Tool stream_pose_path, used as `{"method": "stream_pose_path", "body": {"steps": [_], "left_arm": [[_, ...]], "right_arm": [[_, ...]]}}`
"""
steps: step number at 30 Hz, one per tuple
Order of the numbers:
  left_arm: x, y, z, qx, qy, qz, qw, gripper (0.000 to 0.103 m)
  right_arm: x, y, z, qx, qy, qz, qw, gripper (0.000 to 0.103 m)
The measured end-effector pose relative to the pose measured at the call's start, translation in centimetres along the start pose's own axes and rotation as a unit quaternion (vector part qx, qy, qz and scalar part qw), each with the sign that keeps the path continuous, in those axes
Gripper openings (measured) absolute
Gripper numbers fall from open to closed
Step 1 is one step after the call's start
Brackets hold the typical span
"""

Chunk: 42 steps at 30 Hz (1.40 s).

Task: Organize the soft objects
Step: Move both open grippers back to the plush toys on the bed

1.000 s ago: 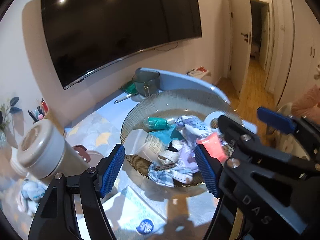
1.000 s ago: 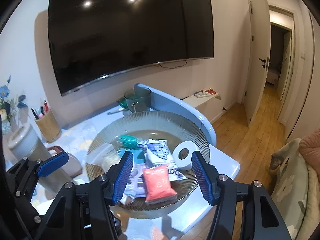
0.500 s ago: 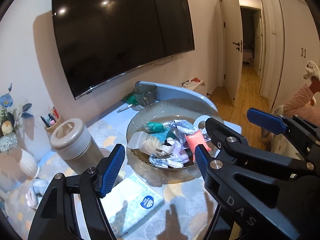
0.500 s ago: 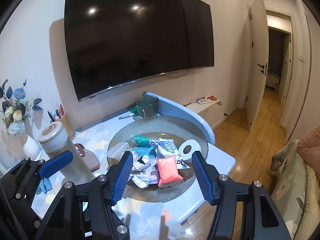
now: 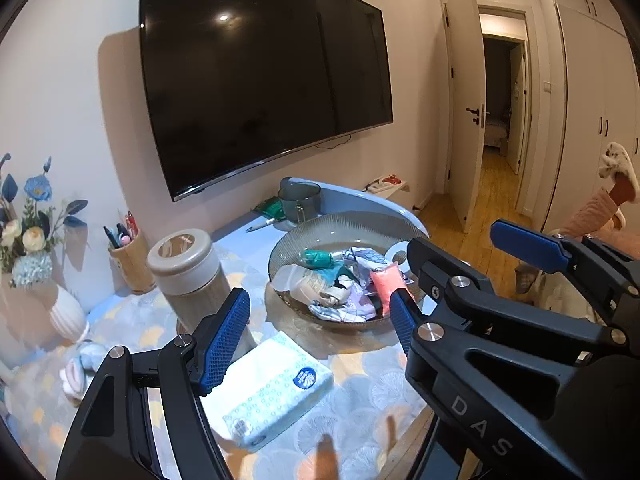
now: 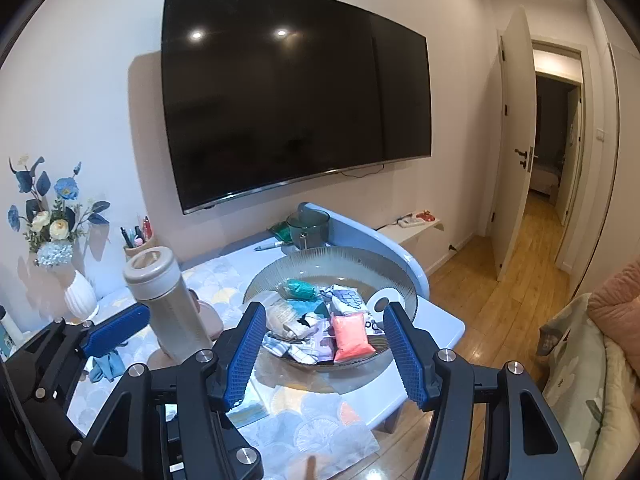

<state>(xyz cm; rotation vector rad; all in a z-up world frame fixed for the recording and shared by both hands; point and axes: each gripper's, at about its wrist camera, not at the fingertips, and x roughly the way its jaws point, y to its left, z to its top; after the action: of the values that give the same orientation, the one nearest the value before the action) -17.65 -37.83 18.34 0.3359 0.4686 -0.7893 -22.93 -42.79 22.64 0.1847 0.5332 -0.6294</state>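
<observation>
I am holding my left hand-held gripper (image 5: pixel 316 324) and right hand-held gripper (image 6: pixel 324 354) with jaws apart and empty, above the counter (image 6: pixel 444 326). The soft objects (image 6: pixel 320 328) are lying heaped in the glass bowl (image 6: pixel 400 280); a tissue pack (image 5: pixel 276 388) is waiting outside, so I am judging sorting nearly finished.

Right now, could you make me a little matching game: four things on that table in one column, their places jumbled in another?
Things:
1. orange-pink packet
2. tissue pack
3. pens
4. beige flask

Places:
A. in a wooden cup by the wall
B. standing upright left of the bowl
C. in the glass bowl
D. flat on the tablecloth, in front of the bowl

Pairs: 1-C, 2-D, 3-A, 4-B
</observation>
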Motion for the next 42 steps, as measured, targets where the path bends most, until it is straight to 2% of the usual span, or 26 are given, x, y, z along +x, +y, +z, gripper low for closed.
{"method": "stream_pose_path", "body": {"steps": [9,13,16,19,21,24,25,28,30,32,34,38,42], "left_arm": [[-1.9,2.0,-1.8,-0.014,0.005,0.006,0.9999,0.071],[-3.1,3.3,-2.6,-0.024,0.008,0.001,0.9997,0.071],[-4.4,4.4,-3.5,-0.011,0.006,0.014,0.9998,0.071],[-5.3,6.2,-4.7,-0.011,0.005,0.044,0.9989,0.071],[-5.9,8.6,-6.0,-0.031,0.015,0.063,0.9974,0.071],[-6.2,12.4,-7.8,-0.074,0.032,0.084,0.9932,0.072],[-6.2,13.7,-8.6,-0.084,0.040,0.094,0.9912,0.072],[-5.8,17.7,-11.6,-0.113,0.068,0.144,0.9808,0.072],[-5.4,20.4,-14.0,-0.135,0.093,0.187,0.9686,0.072],[-5.1,22.9,-15.9,-0.158,0.109,0.202,0.9603,0.072],[-4.2,25.7,-18.2,-0.175,0.136,0.231,0.9473,0.072],[-2.9,29.9,-22.7,-0.224,0.171,0.256,0.9248,0.072],[-2.4,32.8,-26.2,-0.268,0.193,0.261,0.9068,0.072]], "right_arm": [[-1.3,2.2,-0.9,-0.019,0.003,0.022,1.000,0.059],[-1.6,3.6,-1.4,-0.022,0.020,0.069,0.997,0.059],[-2.2,5.2,-1.8,-0.037,0.025,0.097,0.994,0.060],[-2.6,7.1,-2.4,-0.054,0.035,0.124,0.990,0.067],[-2.7,8.4,-2.9,-0.061,0.048,0.161,0.984,0.081],[-3.2,11.5,-4.1,-0.085,0.060,0.221,0.970,0.084],[-3.4,12.5,-4.5,-0.098,0.061,0.228,0.967,0.084],[-3.3,16.2,-6.1,-0.137,0.068,0.250,0.956,0.085],[-2.6,18.2,-7.2,-0.156,0.084,0.270,0.946,0.087],[-1.6,20.2,-8.6,-0.168,0.098,0.294,0.936,0.089],[-0.1,22.3,-10.2,-0.178,0.115,0.313,0.926,0.091],[3.0,26.6,-13.6,-0.208,0.146,0.327,0.910,0.091],[4.9,29.0,-16.3,-0.239,0.136,0.318,0.907,0.091]]}}
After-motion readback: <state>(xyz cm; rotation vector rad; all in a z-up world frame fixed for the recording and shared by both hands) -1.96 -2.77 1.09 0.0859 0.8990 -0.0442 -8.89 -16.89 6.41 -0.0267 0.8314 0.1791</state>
